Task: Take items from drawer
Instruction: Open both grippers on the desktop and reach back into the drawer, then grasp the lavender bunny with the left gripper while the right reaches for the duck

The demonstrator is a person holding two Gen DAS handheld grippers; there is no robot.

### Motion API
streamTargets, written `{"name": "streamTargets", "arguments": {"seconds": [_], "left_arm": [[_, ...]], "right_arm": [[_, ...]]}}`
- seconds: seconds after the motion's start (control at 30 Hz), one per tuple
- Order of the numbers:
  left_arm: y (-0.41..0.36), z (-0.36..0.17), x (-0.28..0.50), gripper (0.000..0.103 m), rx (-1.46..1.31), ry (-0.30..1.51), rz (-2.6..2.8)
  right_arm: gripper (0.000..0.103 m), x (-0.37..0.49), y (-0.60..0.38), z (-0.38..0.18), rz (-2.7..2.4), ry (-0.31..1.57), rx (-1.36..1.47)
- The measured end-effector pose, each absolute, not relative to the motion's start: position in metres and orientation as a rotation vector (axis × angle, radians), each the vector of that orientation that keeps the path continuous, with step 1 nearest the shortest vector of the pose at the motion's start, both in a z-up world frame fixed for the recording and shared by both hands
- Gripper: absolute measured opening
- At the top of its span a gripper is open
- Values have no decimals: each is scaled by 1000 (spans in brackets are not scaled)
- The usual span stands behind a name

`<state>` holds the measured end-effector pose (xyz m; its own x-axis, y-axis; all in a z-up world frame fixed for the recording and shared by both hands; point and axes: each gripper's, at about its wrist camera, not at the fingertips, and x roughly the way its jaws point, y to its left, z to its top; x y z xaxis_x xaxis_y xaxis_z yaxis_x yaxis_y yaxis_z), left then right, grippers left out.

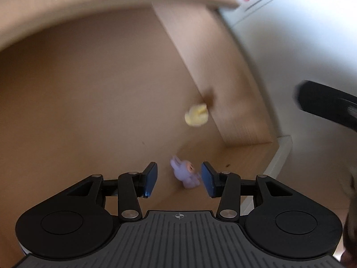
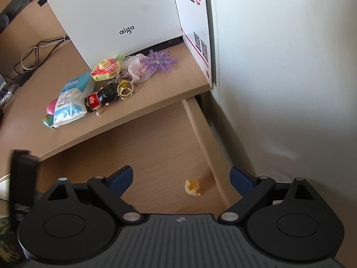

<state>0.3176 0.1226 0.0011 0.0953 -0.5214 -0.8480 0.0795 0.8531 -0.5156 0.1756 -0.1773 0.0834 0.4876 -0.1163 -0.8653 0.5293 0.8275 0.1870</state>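
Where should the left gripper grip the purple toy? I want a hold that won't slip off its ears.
Grip the purple toy across its rounded body, from above: the left gripper already hangs open with one finger either side. The ears look too thin to pinch.

My left gripper (image 1: 179, 177) is matte black, with two round housings flanking a grey ribbed plate that bears a small crosshair mark. Silver rivets pin the black link arms. The fingers (image 1: 151, 179) carry dark blue pads. My right gripper (image 2: 181, 180) is built the same: black discs, grey ribbed plate with crosshair, silver rivets, blue-padded fingers (image 2: 121, 179).
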Motion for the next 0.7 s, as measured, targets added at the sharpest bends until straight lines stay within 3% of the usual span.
{"name": "streamTargets", "arguments": {"seconds": [0.3,0.4,0.43,0.7], "left_arm": [[84,-32,334,47,-368,1557,-356],[73,-34,334,38,-327,1559,-352],[71,-33,334,29,-313,1558,-350],[79,-21,323,29,-311,1504,-388]], "right_arm": [[94,160,-179,89,-412,993,486],[94,155,-182,86,-423,1000,492],[94,154,-183,85,-428,1003,496],[94,154,-188,79,-455,997,537]]}}
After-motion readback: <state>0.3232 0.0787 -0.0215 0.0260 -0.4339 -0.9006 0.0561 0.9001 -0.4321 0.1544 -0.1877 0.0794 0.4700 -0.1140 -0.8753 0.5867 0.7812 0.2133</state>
